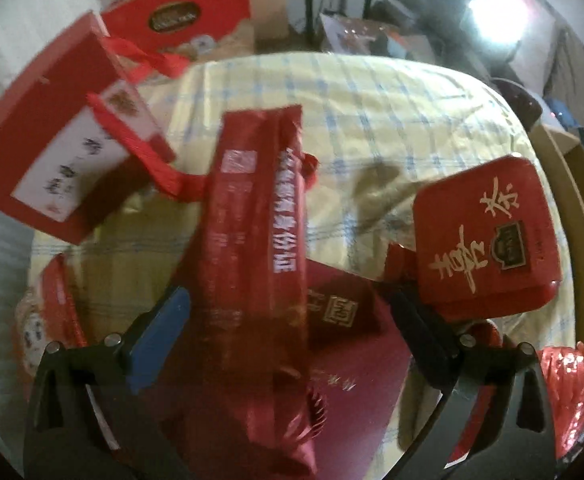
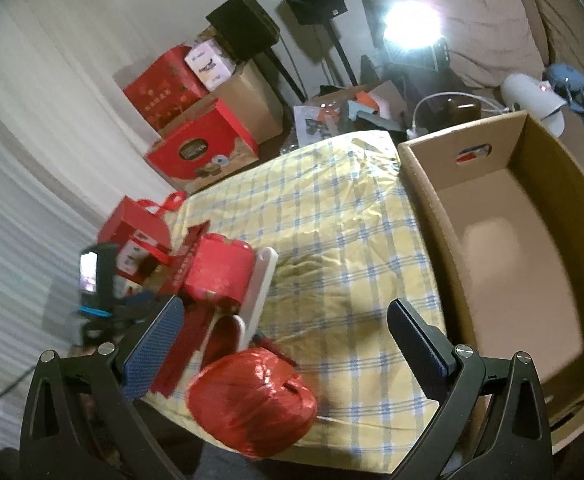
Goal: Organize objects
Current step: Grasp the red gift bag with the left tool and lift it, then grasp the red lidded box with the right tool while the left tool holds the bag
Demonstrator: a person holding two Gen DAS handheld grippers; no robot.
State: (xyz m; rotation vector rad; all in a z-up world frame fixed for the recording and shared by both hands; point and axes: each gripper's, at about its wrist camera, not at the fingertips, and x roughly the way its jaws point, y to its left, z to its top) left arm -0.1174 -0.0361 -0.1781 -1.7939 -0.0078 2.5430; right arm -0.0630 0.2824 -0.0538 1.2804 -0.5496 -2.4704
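Yellow-and-blue checked cloth covers the table, and red packages crowd its near end. Seen from the left wrist, the left gripper points steeply down with its jaws spread wide, pressing on nothing; a long red box with white lettering lies lengthwise between the fingers, touched by neither pad, resting partly on a dark red flat box. Toward the table's left edge a red gift bag with a white label and ribbon handles sits tilted. Near the right edge a red square tin with gold characters lies on top of other red things. A shiny red foil bundle shows at the near right corner. Off the table's far left corner stands a red carton. From the right wrist, the right gripper hangs over the table's near edge, jaws also wide apart and empty. The foil bundle lies just below, between its fingers and close to the near edge. The pile of red packages sits at the left edge, with the left gripper's white finger beside a round red tin. Along the right edge stands an open cardboard box, its floor bare.
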